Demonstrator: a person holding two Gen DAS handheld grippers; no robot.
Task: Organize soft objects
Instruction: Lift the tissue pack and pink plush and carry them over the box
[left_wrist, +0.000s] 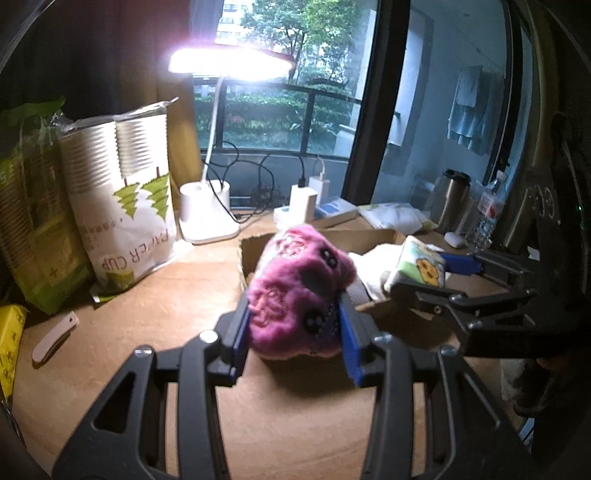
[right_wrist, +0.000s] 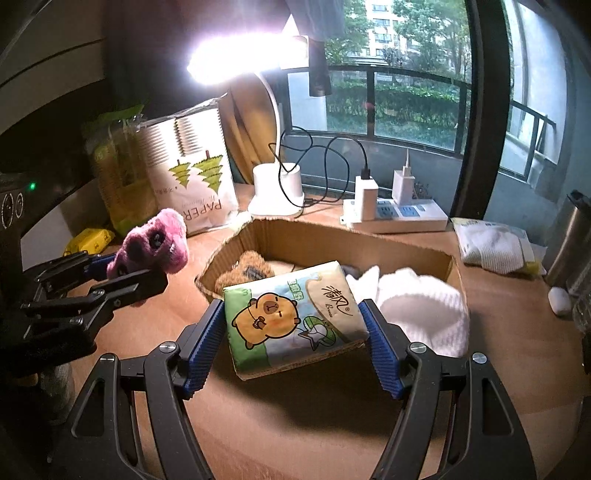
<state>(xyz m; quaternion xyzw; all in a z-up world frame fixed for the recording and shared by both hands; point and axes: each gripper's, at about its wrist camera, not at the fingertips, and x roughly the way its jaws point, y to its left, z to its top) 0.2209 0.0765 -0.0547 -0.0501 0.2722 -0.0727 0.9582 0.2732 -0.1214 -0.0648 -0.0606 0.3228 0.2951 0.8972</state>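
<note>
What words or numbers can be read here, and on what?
"PAPER CUP": upside down on the white cup bag.
"PAPER": same bag, right view; script line above it too blurred.
"3": top corner of the tissue pack.
Large Chinese characters on the tissue pack, with a small script word under them: too blurred to read.
Small print on the bottle label and the yellow pack: unreadable.
</note>
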